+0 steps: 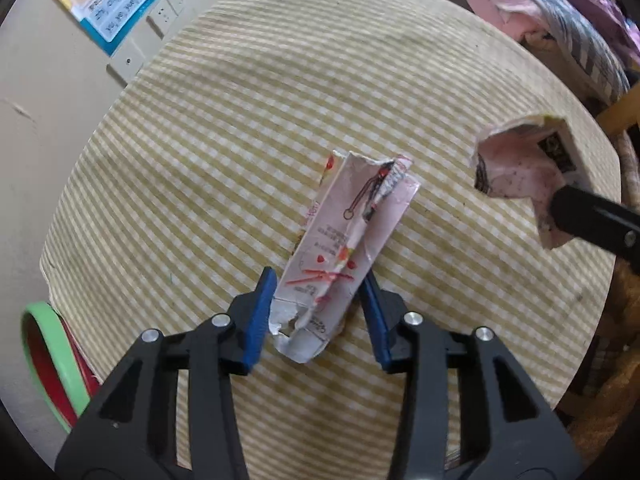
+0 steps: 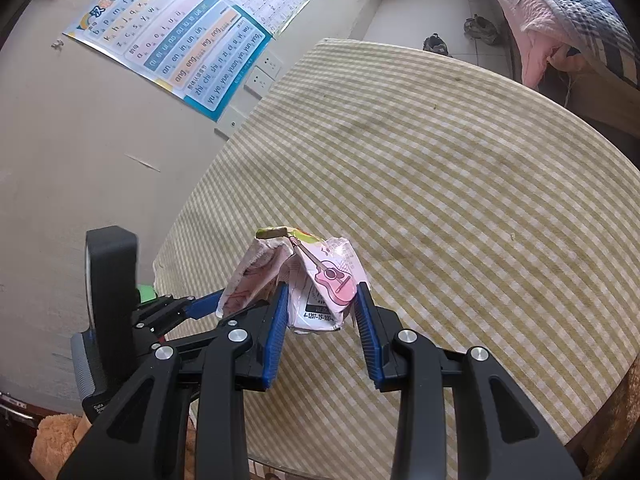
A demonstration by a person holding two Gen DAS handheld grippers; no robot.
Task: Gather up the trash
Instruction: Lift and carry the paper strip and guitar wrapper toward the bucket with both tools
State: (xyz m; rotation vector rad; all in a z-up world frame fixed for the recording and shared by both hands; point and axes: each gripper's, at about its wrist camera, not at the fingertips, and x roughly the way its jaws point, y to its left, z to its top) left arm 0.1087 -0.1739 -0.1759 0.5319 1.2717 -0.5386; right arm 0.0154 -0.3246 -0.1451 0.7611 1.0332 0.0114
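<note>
My left gripper is shut on a torn pink-and-white carton piece, held over the round table with its yellow checked cloth. My right gripper is shut on a second crumpled pink carton piece with a guitar print. In the left wrist view that second piece hangs at the right, pinched by the right gripper's black finger. In the right wrist view the left gripper's blue finger and its carton piece show at the left.
A green-rimmed red bin sits below the table's left edge. A wall with a phonics poster and sockets lies beyond the table. Pink and plaid bedding is at the far right. Shoes lie on the floor.
</note>
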